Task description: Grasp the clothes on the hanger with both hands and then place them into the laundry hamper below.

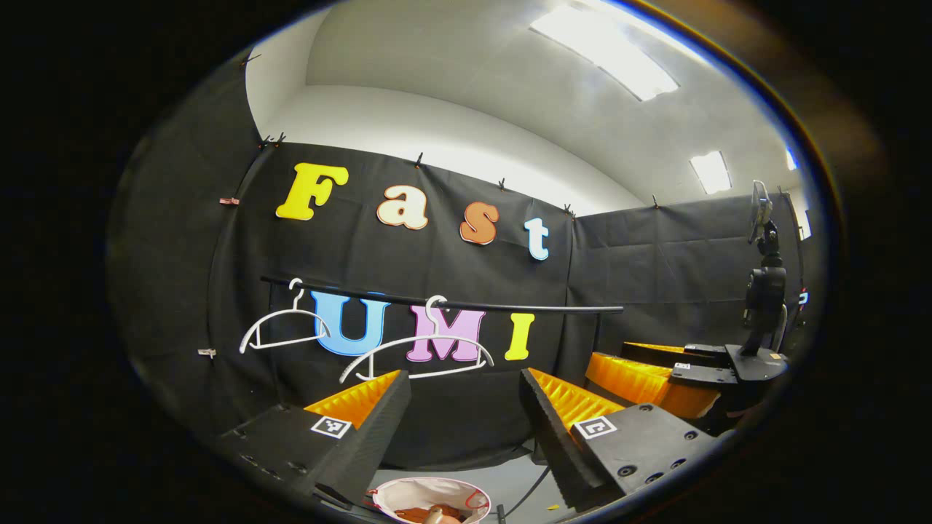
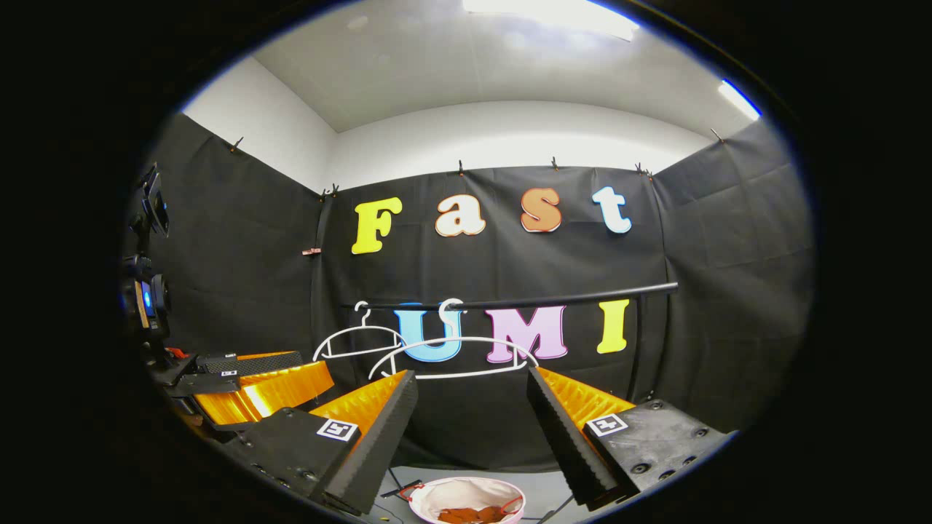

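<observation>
Two bare white hangers (image 1: 287,327) (image 1: 419,356) hang on a black rail (image 1: 510,306) before the back wall; in the right gripper view they are the hangers (image 2: 357,338) (image 2: 453,356) under the rail (image 2: 553,298). Below stands a round white laundry hamper (image 1: 408,491) (image 2: 437,495) with rust-coloured clothes (image 1: 422,514) (image 2: 466,514) lying inside. My left gripper (image 1: 466,378) is open above the hamper, nothing between its fingers. My right gripper (image 2: 472,378) is open too and holds nothing. Each gripper appears beside the other: the right gripper (image 1: 641,362), the left gripper (image 2: 255,372).
A black device on a stand (image 1: 764,291) (image 2: 145,291) rises behind the grippers. A dark cable (image 1: 528,491) runs across the grey floor near the hamper. The rail's upright post (image 2: 641,342) stands at the right end, close to the side wall.
</observation>
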### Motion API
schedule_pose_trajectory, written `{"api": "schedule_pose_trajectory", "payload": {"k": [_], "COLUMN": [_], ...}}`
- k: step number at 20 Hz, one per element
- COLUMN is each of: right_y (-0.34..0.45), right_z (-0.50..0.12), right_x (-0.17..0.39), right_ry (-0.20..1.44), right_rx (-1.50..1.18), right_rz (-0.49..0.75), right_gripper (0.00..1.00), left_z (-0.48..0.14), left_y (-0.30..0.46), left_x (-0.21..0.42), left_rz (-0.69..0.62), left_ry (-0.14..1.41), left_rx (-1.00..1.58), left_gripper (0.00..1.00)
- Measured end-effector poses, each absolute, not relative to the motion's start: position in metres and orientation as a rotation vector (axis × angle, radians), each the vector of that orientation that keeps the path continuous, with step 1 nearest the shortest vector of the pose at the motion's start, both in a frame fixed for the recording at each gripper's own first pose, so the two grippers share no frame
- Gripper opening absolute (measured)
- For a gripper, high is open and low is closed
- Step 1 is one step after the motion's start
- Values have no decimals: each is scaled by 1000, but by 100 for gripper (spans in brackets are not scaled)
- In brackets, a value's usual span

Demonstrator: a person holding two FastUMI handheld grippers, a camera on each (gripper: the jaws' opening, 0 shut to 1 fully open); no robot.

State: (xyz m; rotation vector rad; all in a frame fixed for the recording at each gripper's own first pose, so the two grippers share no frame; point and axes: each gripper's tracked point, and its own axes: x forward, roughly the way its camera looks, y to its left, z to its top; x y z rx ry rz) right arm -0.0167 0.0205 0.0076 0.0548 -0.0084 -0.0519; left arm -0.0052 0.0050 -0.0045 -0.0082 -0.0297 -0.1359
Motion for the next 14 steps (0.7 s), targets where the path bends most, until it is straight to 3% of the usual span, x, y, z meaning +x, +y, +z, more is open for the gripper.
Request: {"api": "schedule_pose_trajectory", "payload": {"k": [1,14], "right_y": [13,-22], "right_z": [12,22], "right_x": [-16,-18], "right_ry": [-19,-21], "right_rx": [48,98], "right_rz": [-55,29], "right_gripper": [98,98], "left_z": [-3,5], "left_y": [2,-43], "left_x": [-4,0], "left_rz": [-129,-75], "left_ry": [-33,-62], "left_rx": [-15,-18], "left_gripper": [92,95]}}
